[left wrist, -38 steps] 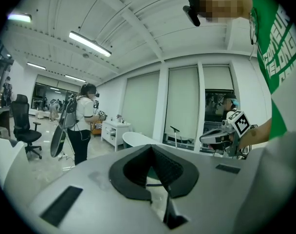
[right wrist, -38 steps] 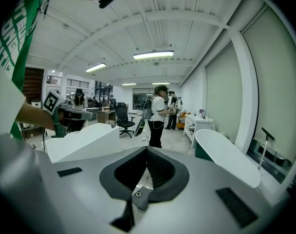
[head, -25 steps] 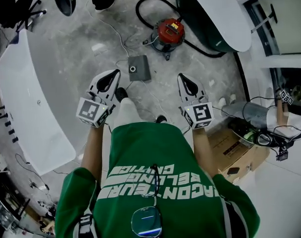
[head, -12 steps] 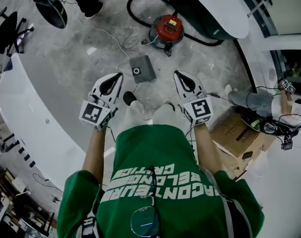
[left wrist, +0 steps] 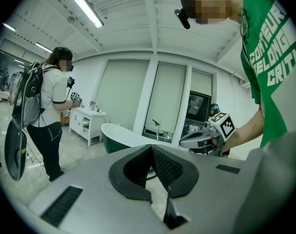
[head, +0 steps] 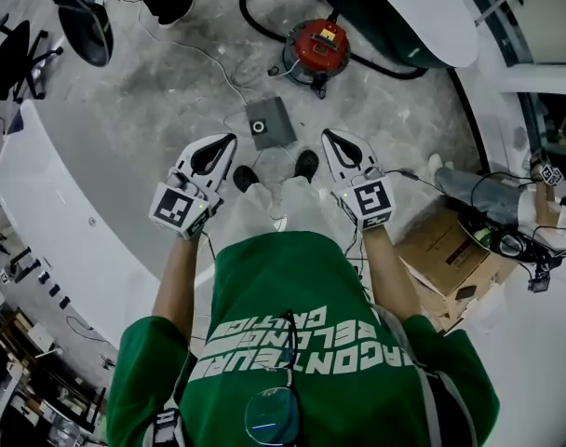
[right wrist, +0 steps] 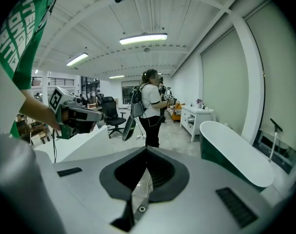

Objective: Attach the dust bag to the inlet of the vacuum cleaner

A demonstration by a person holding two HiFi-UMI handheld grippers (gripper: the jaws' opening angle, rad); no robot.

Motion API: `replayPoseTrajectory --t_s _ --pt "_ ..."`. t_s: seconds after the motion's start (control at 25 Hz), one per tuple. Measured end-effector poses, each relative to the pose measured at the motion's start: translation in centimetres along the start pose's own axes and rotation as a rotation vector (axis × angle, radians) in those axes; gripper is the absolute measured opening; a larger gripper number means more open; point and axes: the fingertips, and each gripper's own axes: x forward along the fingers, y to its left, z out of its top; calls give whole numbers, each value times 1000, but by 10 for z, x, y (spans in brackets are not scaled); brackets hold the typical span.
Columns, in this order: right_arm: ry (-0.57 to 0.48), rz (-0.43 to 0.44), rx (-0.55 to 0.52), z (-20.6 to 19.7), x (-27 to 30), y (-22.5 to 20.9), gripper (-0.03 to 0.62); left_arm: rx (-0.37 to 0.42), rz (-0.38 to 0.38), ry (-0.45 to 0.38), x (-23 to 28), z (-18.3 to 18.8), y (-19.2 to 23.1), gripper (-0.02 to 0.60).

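Left tongs (head: 225, 142): clenched, empty.
Right tongs (head: 330, 138): clenched, empty.
Dust bag (head: 269, 123): flat on the floor (head: 162, 101), just beyond and between both tips; nearer than a second ago.
Vacuum cleaner (head: 317, 47): red, farther on.
Status: approach only, by my reading. The tongs must open before pickup.
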Motion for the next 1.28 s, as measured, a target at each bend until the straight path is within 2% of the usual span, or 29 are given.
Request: replayPoseTrajectory --t_s 0.28,0.4,0.6,0.88,1.28 --pt "33 33 -31 -24 22 -26 8 -5 22 44 22 -27 11 3" --pt "47 52 -40 -39 37 -34 8 -3 34 29 31 -43 19 3" --pt "64 94 -62 -90 77 -45 7 2 29 28 51 -99 36 3" --pt "76 176 -110 -199 162 -44 6 1 -5 66 79 -230 71 3" --pt "57 259 -148 -376 295 -27 6 3 -41 95 124 -450 146 3"
